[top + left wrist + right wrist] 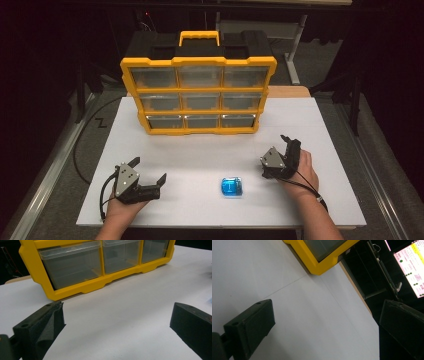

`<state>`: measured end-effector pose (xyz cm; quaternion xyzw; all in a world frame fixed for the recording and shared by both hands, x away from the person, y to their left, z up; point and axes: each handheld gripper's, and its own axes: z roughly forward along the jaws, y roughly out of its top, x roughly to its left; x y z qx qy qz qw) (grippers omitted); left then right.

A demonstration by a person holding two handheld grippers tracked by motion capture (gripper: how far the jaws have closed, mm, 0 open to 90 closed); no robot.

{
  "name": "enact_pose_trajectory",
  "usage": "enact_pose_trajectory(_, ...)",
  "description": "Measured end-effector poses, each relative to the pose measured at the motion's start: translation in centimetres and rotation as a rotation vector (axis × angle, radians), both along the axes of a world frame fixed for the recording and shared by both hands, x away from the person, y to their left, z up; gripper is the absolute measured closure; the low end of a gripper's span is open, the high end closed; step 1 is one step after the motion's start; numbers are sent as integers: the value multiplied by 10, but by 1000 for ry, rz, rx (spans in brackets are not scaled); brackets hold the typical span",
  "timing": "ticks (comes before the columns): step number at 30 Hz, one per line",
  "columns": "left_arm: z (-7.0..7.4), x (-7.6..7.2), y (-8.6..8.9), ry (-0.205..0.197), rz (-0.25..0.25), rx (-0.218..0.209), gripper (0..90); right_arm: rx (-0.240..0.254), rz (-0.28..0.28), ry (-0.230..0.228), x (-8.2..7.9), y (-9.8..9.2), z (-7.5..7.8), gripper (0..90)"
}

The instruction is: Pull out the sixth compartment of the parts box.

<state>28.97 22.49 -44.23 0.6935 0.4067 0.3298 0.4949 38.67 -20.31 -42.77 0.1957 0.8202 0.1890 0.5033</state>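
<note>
On the white table (200, 155), between the two grippers and a little nearer the right one: a small blue box (232, 187), flat on the surface, touching neither. Left gripper (149, 170) low over the table's near left part, held in a hand (121, 206), jaws spread wide with nothing between them, pointed toward the table's middle. Ahead of it, across bare white surface: a yellow drawer cabinet (75, 288) with clear drawers (72, 265), all pushed in. Right gripper (286, 141) over the near right part, held in the other hand (302, 172), jaws also wide apart and empty. Beyond its jaws: the cabinet's yellow corner, the table edge, and a lit screen (412, 267) in the dark.
</note>
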Motion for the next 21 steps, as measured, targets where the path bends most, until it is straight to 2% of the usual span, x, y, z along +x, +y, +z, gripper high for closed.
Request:
enact_pose_trajectory(5, 0, 0, 0, 0, 0, 0, 3, -22, -2, -10, -2, 2, 0, 10)
enact_pose_trajectory(8, 0, 0, 0, 0, -1, 2, 3, -72, 17, -23, -2, 4, 0, 10)
enact_pose_trajectory(21, 0, -1, -1, -6, -11, 7, 3, -190, 34, -65, -7, 12, -1, 10)
